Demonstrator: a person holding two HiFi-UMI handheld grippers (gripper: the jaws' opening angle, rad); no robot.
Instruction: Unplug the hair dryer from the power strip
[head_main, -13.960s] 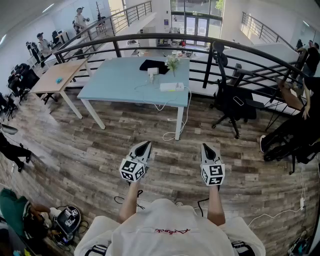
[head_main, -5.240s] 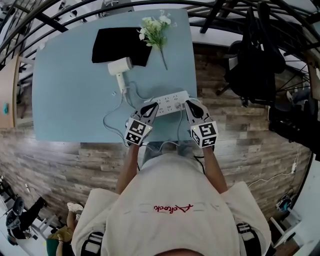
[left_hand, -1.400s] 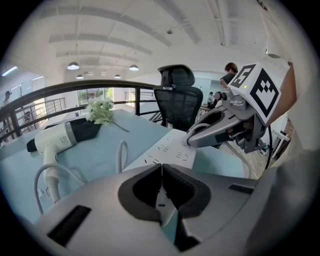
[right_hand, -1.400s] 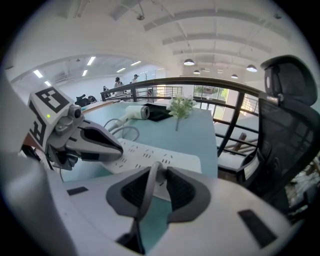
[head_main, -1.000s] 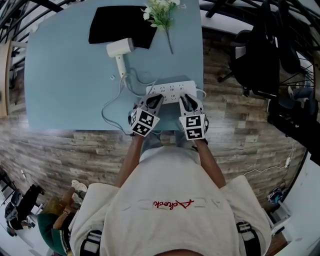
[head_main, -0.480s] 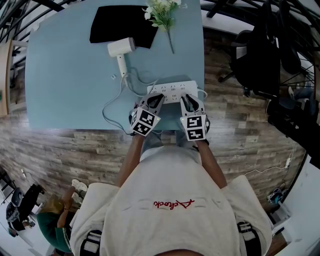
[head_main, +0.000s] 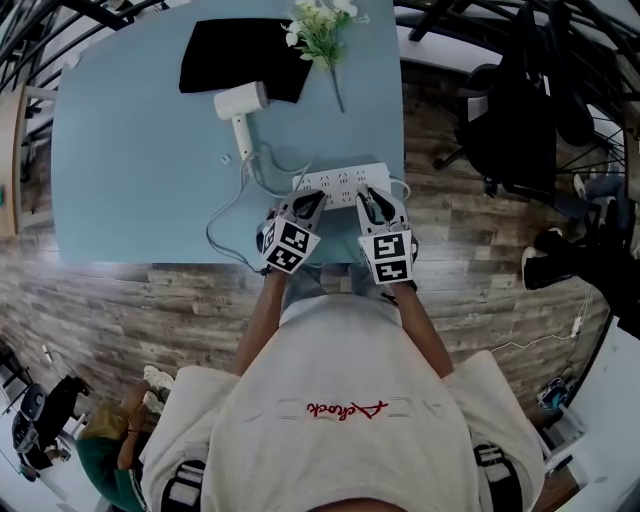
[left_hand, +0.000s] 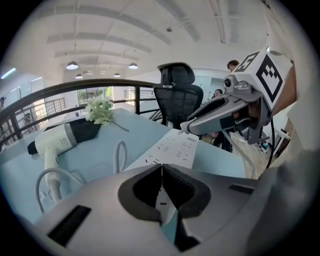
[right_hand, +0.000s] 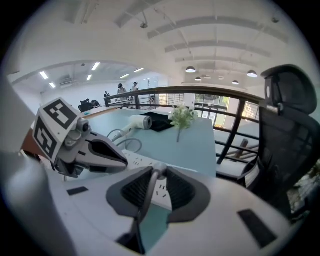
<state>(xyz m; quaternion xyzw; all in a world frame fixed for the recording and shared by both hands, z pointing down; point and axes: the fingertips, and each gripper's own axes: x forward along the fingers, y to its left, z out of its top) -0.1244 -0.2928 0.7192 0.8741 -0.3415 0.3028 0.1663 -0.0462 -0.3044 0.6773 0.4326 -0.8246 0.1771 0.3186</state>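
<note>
- Left tongs (left_hand: 161, 172): shut, pads together, nothing between them. Tip sits at the left end of the power strip (head_main: 342, 185); contact not clear.
- Right tongs (right_hand: 157, 174): closed at the tips on a grey plug (right_hand: 157, 170) at the right part of the strip. Its cord runs back toward me between my pads.
- Power strip: white, flat on the blue worktop (head_main: 130, 180), lengthwise along the near edge and close to the near right corner. Both my tongs meet it from the near side.
- Grey cable (head_main: 222, 210): loops over the worktop left of the strip and runs up to the dryer's handle.
- Hair dryer (head_main: 240, 102): white, on its side past the strip, toward the far edge around mid-width, handle pointing back at me. Well apart from both tongs.
- Black cloth (head_main: 235, 55): flat at the far edge, the dryer's head against its near side.
- Sprig of white flowers (head_main: 320, 25): by the cloth's right corner, stem angled toward the right edge.
- Black office chair (head_main: 520, 110): on the floor off the right edge.
</note>
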